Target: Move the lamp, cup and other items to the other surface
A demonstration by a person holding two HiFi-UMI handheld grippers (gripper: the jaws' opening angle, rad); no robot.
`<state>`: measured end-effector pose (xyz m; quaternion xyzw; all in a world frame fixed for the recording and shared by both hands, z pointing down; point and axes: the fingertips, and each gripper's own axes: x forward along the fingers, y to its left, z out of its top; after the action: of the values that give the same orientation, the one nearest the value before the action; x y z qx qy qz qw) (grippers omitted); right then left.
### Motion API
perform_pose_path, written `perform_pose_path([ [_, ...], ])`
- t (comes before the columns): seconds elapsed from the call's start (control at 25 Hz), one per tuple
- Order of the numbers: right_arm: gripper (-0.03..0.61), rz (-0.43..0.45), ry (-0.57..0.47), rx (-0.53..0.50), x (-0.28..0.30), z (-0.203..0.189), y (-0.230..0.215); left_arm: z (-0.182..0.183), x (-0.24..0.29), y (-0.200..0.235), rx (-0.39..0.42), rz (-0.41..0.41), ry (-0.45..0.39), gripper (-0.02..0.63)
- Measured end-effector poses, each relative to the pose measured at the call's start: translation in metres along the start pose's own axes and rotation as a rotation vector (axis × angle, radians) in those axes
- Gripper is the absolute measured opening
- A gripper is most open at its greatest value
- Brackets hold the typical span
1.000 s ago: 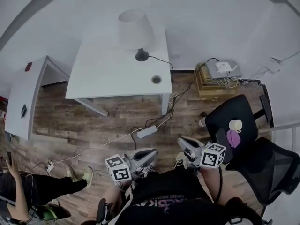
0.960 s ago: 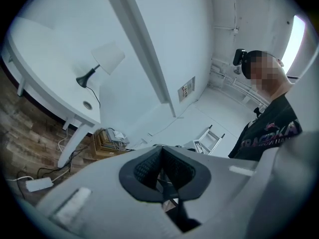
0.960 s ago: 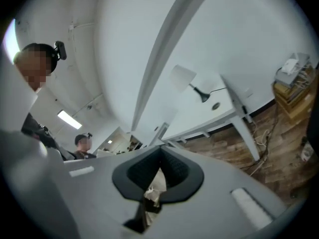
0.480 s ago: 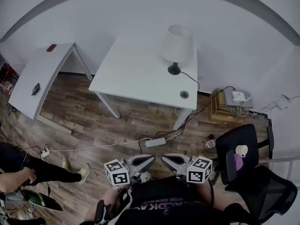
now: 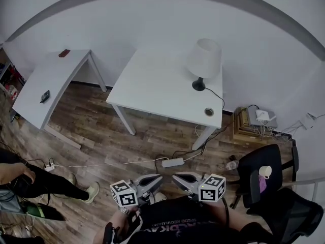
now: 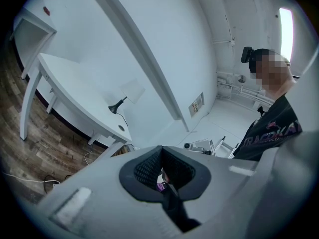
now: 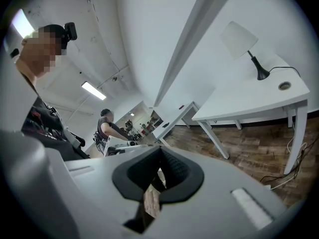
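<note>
Two empty grips: left fingers [image 5: 150,181] and right fingers [image 5: 184,179] sit pressed together, I judge because nothing is within reach. Lamp [image 5: 203,61] stands on the counter [image 5: 152,85] well ahead of them, cup [image 5: 264,172] on the chair [image 5: 249,161] to their right.

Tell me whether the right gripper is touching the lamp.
Apart. Head view: right gripper near the person's body, floor between it and the lamp.

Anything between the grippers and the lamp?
Nothing visible in the way: only floor with a power strip and cables lies between the left gripper, right gripper and the table bearing the lamp.
</note>
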<state>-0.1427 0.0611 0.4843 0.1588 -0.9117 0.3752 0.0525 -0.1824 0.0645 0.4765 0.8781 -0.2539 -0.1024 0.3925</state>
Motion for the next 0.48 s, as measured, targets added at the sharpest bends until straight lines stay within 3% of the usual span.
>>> perform_pose_path([
  [0.48,0.005,-0.021,0.000,0.011,0.0032,-0.0094,0.0058,-0.0050,-0.0104,-0.0015,-0.033,-0.013,0.004,0.002],
])
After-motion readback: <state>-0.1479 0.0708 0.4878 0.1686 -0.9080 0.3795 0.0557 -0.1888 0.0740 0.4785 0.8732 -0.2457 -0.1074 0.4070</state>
